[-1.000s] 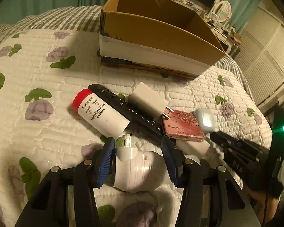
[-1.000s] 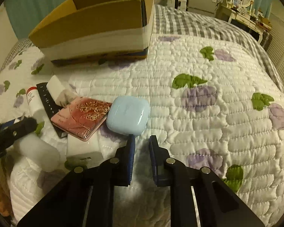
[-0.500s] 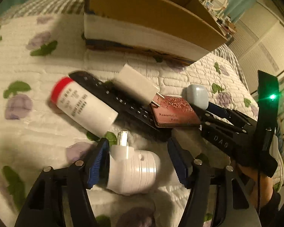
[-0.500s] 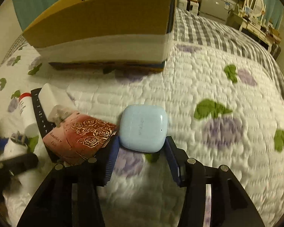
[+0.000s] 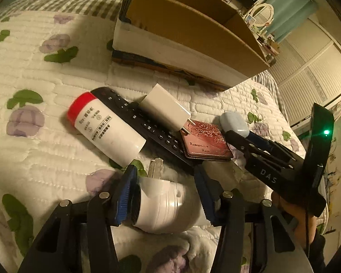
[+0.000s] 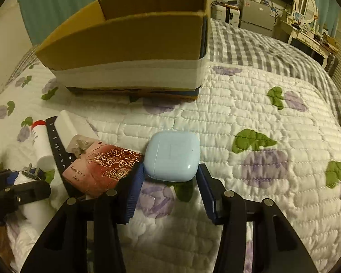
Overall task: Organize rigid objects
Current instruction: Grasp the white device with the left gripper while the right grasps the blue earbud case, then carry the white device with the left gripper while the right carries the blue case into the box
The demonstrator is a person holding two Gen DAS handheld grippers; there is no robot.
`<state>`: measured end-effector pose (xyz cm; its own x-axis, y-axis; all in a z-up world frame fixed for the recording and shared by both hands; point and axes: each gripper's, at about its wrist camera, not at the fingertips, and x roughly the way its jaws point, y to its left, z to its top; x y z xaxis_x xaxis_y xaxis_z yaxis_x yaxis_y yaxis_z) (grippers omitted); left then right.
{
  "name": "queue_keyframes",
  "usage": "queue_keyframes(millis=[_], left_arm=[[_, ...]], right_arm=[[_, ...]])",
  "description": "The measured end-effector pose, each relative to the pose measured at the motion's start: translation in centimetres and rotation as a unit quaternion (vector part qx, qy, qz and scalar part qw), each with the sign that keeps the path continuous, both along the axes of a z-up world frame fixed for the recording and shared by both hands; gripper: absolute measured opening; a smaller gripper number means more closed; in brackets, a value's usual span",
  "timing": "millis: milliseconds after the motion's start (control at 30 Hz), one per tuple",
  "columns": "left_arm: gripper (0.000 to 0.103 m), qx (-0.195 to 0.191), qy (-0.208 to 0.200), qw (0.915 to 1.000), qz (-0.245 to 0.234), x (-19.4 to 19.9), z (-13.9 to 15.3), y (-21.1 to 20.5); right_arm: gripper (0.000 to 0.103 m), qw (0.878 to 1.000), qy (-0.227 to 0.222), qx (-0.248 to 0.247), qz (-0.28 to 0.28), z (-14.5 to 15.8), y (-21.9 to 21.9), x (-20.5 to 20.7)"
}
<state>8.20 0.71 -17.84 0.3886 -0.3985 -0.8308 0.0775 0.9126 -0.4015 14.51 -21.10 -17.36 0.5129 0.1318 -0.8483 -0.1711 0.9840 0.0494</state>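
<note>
A white plug adapter point(image 5: 163, 204) lies on the quilt between the open fingers of my left gripper point(image 5: 164, 190); only the left pad looks close to it. My right gripper point(image 6: 170, 186) is open, its fingers on either side of a light blue earbud case point(image 6: 172, 155), which also shows in the left wrist view point(image 5: 234, 122). Beside them lie a red rose-patterned case point(image 5: 204, 141), a white charger point(image 5: 166, 109), a black remote point(image 5: 143, 125) and a white bottle with a red cap point(image 5: 104, 127). An open cardboard box point(image 6: 134, 52) stands behind.
The bed has a floral quilt point(image 6: 261, 118) with a checked blanket point(image 6: 261, 47) behind. The box point(image 5: 184, 36) sits at the far middle of the bed. A dresser with a mirror point(image 6: 307, 13) and shutters stand beyond the bed's right side.
My right gripper opened from shut and moved forward around the blue earbud case. My left gripper stayed around the white plug adapter and shifted slightly.
</note>
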Motion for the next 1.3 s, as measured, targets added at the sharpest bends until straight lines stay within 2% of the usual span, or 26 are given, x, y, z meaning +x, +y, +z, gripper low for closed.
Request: queue_keyframes(millis=[100,167,200,233,367,567,633,667,700,767,833,933,1033,1167,1300], left_arm=[[0.047,0.000,-0.014,0.9999,0.002,-0.4,1.1,0.3],[0.029,-0.005,-0.020,0.9997,0.010,-0.7,1.7,0.8],[0.027,-0.010,-0.020,0.9997,0.013,-0.6,1.9,1.0],[0.026,-0.016,-0.019,0.9996,0.015,-0.6,2.1,1.4],[0.022,-0.007,-0.022,0.9997,0.012,-0.8,2.3,1.5],[0.021,-0.009,-0.035,0.9992,0.017,-1.2,3.2,1.6],[0.021,-0.006,-0.039,0.9991,0.015,-1.2,3.4,1.5],[0.021,-0.005,-0.041,0.9990,0.015,-1.3,3.6,1.5],[0.020,-0.005,-0.043,0.9990,0.015,-1.3,3.7,1.5],[0.020,-0.004,-0.047,0.9988,0.016,-1.3,3.9,1.5],[0.020,-0.003,-0.052,0.9985,0.016,-1.2,4.2,1.6],[0.020,0.001,-0.058,0.9982,0.016,-1.2,4.7,1.8],[0.020,0.002,-0.062,0.9979,0.017,-1.1,5.0,2.0],[0.020,0.004,-0.070,0.9974,0.020,-1.0,5.4,2.1],[0.020,0.008,-0.080,0.9966,0.021,-1.1,6.2,2.3]], right_arm=[[0.047,1.000,-0.014,0.005,-0.007,1.0,-0.7,-0.9],[0.046,1.000,-0.024,0.011,-0.014,1.9,-1.2,-1.3],[0.029,0.999,-0.028,0.013,-0.017,2.2,-1.4,-1.4],[0.001,0.999,-0.032,0.021,-0.017,2.5,-1.6,-1.7],[0.002,0.999,-0.037,0.029,-0.021,3.6,-1.8,-2.3],[0.002,0.999,-0.003,0.040,-0.011,2.2,-1.8,-1.5],[0.007,0.999,-0.005,0.035,-0.010,2.0,-1.6,-0.9],[0.018,0.999,-0.005,0.037,-0.010,2.0,-1.5,-0.6],[0.037,0.999,-0.003,0.042,-0.009,1.9,-1.5,-0.3],[0.052,0.998,0.009,0.060,-0.006,1.4,-1.2,0.4],[0.055,0.998,0.012,0.063,-0.009,0.8,-1.0,0.9],[0.056,0.999,0.026,0.029,-0.021,-0.5,-0.9,1.9],[0.056,0.999,0.041,0.027,-0.023,-1.9,-1.0,2.5],[0.050,0.999,0.040,-0.020,-0.005,-2.0,0.4,2.4],[0.050,0.999,0.039,-0.021,0.000,-1.6,0.7,1.4]])
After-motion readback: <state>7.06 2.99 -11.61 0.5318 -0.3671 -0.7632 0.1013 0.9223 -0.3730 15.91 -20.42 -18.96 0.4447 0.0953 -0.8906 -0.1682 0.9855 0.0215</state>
